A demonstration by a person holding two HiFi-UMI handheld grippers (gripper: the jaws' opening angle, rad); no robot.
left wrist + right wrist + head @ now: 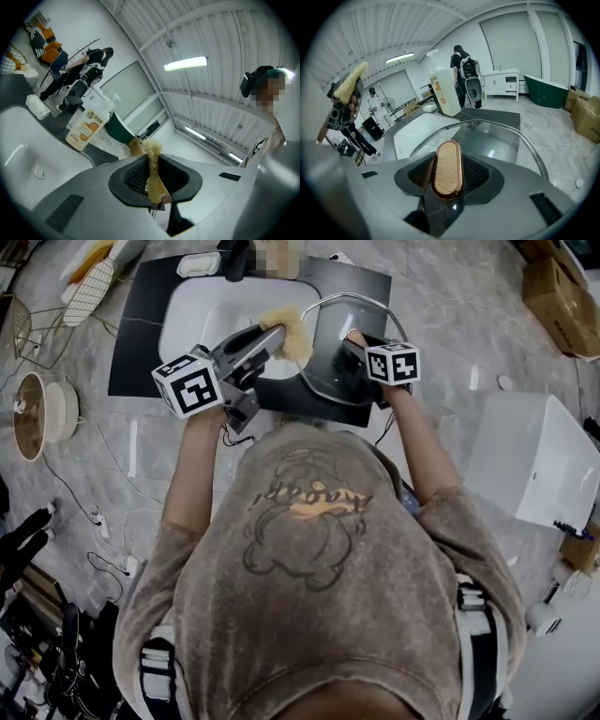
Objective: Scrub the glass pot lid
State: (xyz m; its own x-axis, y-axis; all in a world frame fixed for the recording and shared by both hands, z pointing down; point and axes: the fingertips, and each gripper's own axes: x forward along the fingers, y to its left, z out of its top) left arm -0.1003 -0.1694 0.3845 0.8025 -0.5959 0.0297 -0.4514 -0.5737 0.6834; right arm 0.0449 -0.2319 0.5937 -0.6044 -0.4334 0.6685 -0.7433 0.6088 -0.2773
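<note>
Grips the glass pot lid (328, 367) by its knob (447, 168) in the fingers of the right gripper (354, 341), pinches the loofah (292, 334) tight in the fingers of the left gripper (278, 336); likely poised to begin scrubbing, needing loofah pressed onto glass just ahead

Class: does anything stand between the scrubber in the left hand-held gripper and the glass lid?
Nothing visible does: the scrubber sits right beside the glass lid, over the sink.
</note>
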